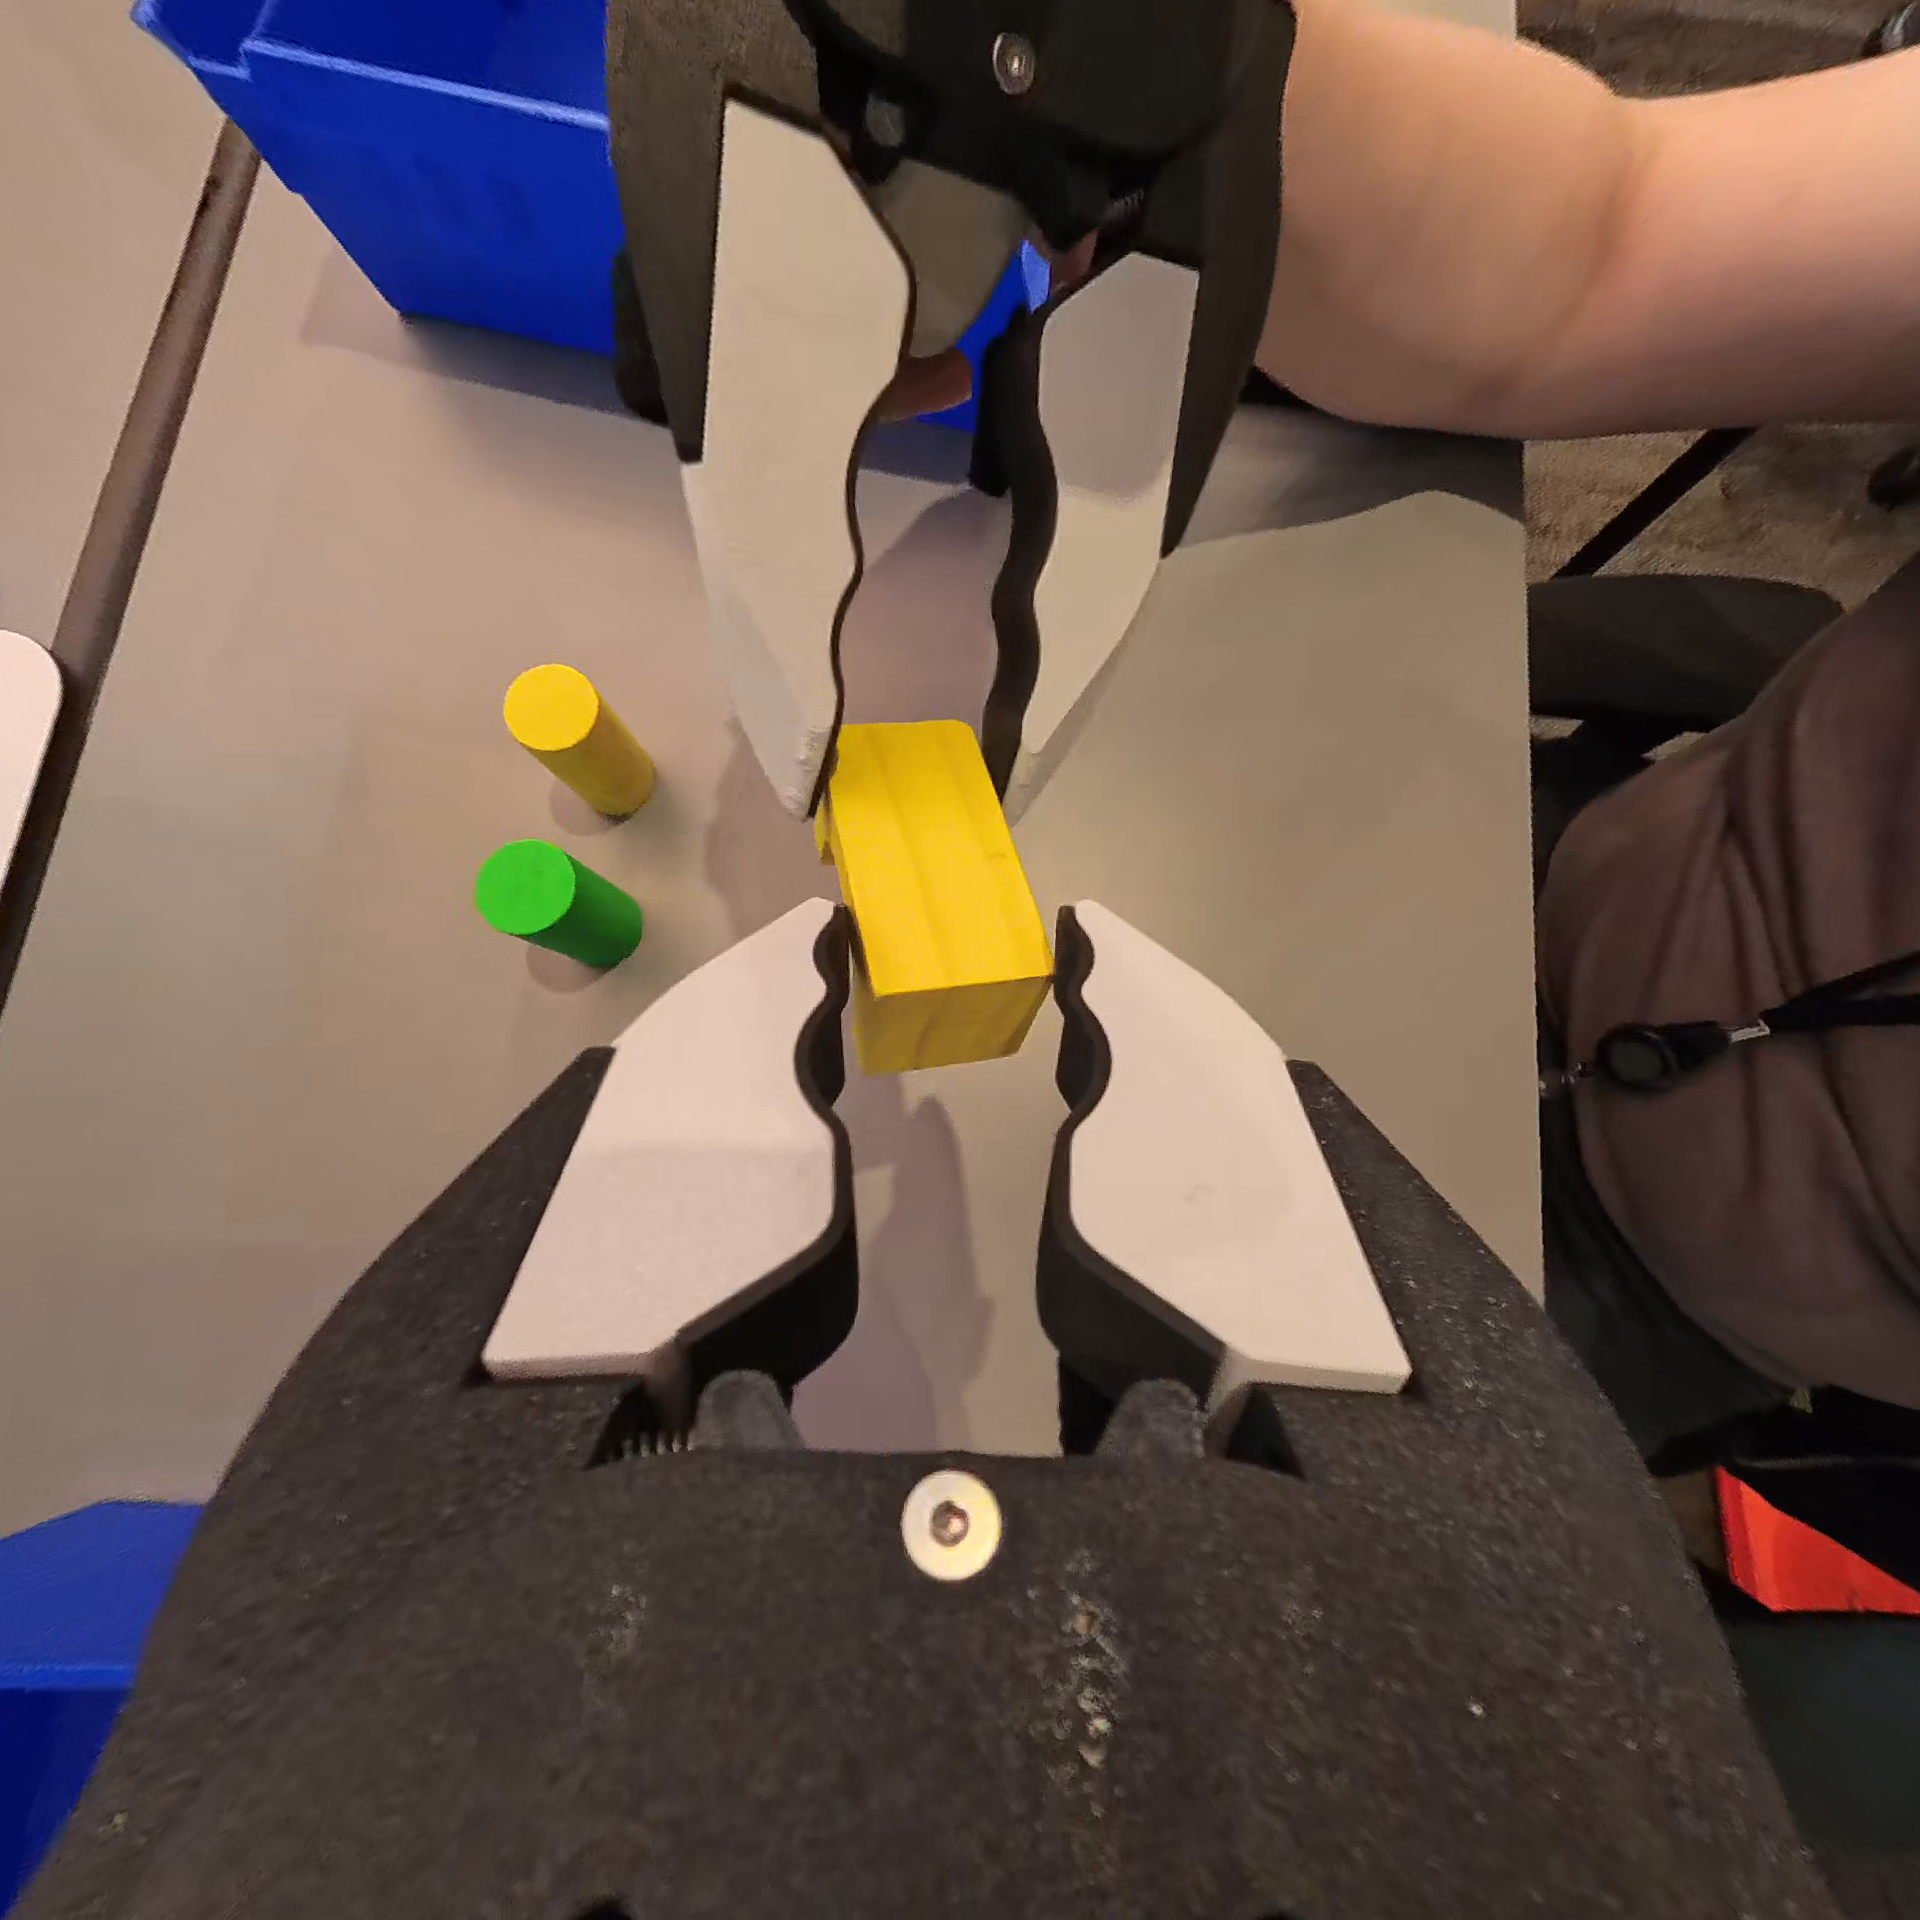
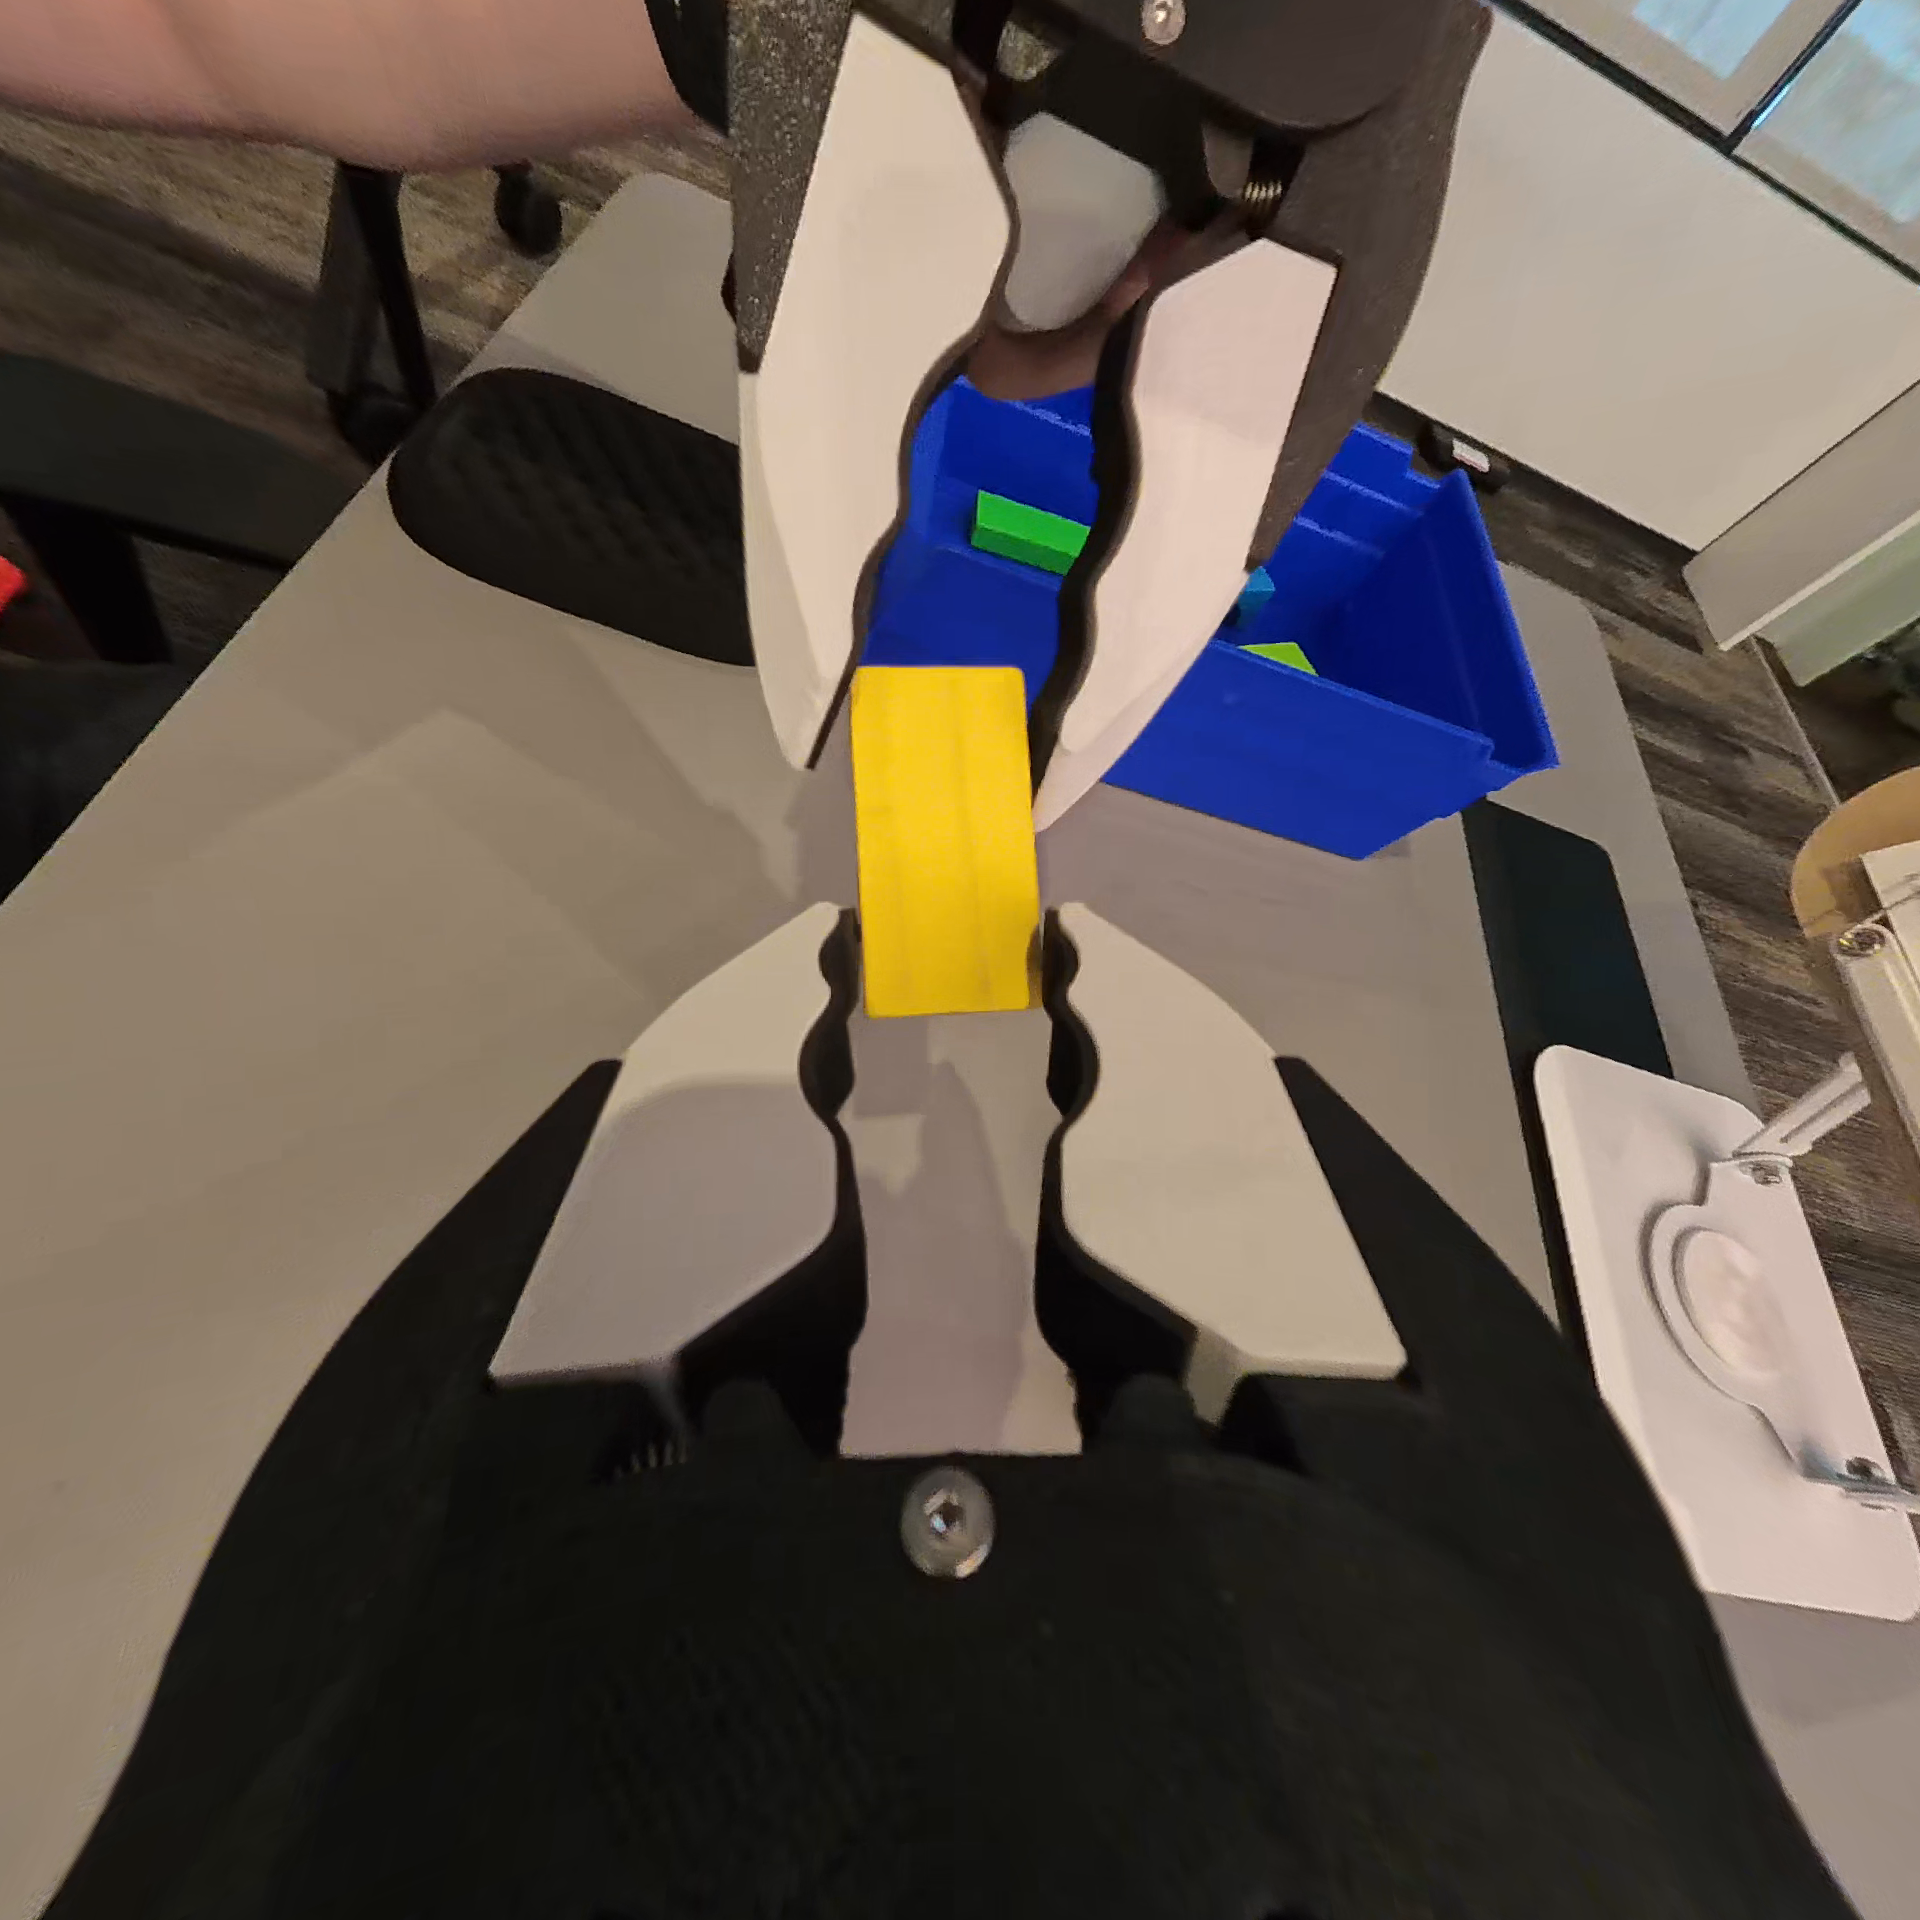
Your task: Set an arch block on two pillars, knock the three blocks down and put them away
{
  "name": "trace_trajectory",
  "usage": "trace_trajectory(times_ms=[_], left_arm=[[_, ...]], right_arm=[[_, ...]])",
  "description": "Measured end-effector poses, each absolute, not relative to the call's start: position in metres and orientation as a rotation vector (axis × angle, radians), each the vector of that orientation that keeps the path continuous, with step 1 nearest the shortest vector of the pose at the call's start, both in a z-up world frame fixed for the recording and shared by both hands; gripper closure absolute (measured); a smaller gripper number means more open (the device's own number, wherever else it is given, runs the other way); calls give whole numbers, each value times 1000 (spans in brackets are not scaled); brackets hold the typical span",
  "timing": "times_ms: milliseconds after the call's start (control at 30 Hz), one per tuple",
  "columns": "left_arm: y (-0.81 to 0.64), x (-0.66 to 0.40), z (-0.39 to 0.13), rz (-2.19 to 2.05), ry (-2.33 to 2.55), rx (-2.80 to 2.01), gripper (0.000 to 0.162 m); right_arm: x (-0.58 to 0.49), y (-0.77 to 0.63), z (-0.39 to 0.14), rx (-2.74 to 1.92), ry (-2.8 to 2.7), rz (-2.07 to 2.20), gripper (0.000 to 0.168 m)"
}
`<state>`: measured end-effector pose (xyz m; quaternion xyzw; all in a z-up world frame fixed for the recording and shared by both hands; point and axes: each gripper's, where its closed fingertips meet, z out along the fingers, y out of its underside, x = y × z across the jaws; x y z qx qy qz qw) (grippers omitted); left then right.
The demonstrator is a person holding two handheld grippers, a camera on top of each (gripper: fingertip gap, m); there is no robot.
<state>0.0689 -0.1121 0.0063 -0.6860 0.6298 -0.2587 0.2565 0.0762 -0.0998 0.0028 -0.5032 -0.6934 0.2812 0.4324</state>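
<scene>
Both tongs pinch the yellow arch block (image 1: 935,883) between their tips, left gripper (image 1: 945,925) and right gripper (image 1: 914,774) at opposite ends. Unequal release could tip it onto the yellow pillar (image 1: 577,738) and green pillar (image 1: 556,902) standing left of the tips. No writing is legible.

No readable text, label, brand, number or sign on any surface in either view.
</scene>
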Motion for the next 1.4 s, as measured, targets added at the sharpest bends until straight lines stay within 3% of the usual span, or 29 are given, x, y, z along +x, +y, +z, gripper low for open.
trace_trajectory(times_ms=[167, 233, 433, 933, 1133, 1267, 1400], left_arm=[[-101, 64, 12, -679, 1614, -1841, 124], [-82, 54, 25, -590, 1490, -1809, 109], [-69, 14, 45, -652, 1236, -1813, 98], [-84, -28, 58, -711, 1116, -1810, 100], [-79, -43, 55, -762, 1034, -1824, 103], [-66, -71, 51, -704, 955, -1854, 103], [-28, -131, 36, -341, 828, -1959, 111]], right_arm=[[77, -96, 6, -1283, -1691, 755, 135], [85, -78, 7, -1355, -1634, 717, 135], [117, -7, -16, -1653, -1439, 674, 135], [127, 25, -78, -1886, -1597, 565, 134], [125, 26, -77, -1854, -1603, 563, 134], [127, 27, -58, -1798, -1550, 547, 122], [134, 13, -18, -1688, -1490, 544, 120]])
